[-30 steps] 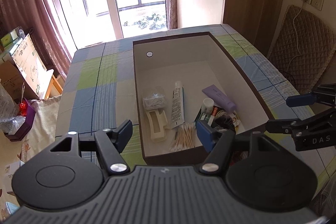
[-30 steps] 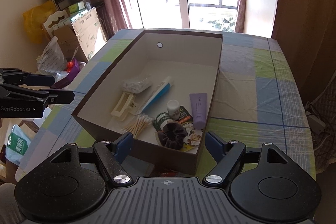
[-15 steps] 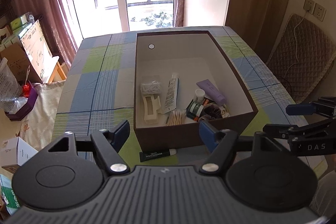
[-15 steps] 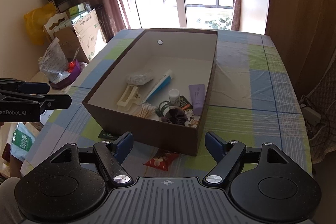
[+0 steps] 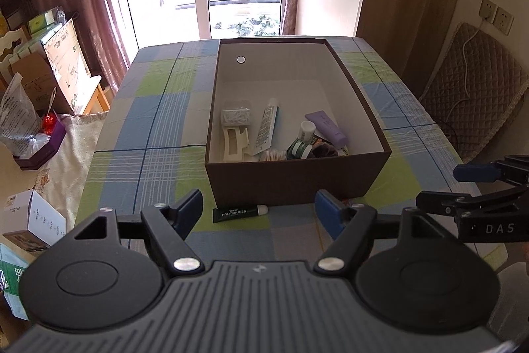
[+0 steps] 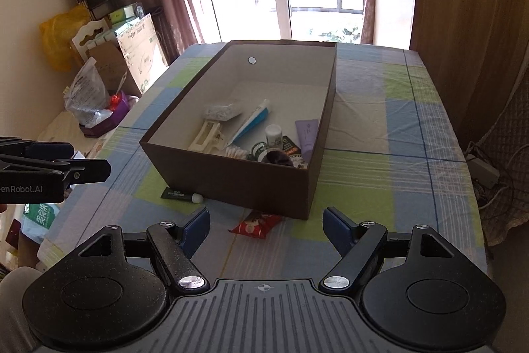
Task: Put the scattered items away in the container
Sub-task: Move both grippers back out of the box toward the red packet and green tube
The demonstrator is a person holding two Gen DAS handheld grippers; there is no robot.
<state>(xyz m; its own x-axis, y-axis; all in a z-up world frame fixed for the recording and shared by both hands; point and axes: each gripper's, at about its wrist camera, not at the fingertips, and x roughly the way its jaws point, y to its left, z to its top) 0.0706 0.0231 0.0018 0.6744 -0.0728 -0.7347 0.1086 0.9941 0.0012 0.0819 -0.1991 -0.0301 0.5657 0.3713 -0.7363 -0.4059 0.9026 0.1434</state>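
Two tools, left tool (image 5: 258, 210) and right tool (image 6: 266, 229), spread wide, both empty, above checked table (image 6: 380, 121)

Brown box (image 6: 251, 181) on checked cloth, red packet (image 6: 256, 224) before it, right tool (image 6: 266, 224) spread wide

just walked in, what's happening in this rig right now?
A person is tidying toiletries into the brown box with two handheld grippers. Most items are already inside. Two remain on the checked tablecloth in front of the box: a dark lip balm tube and a red snack packet. The left gripper and right gripper are both open and empty, hovering short of the box.
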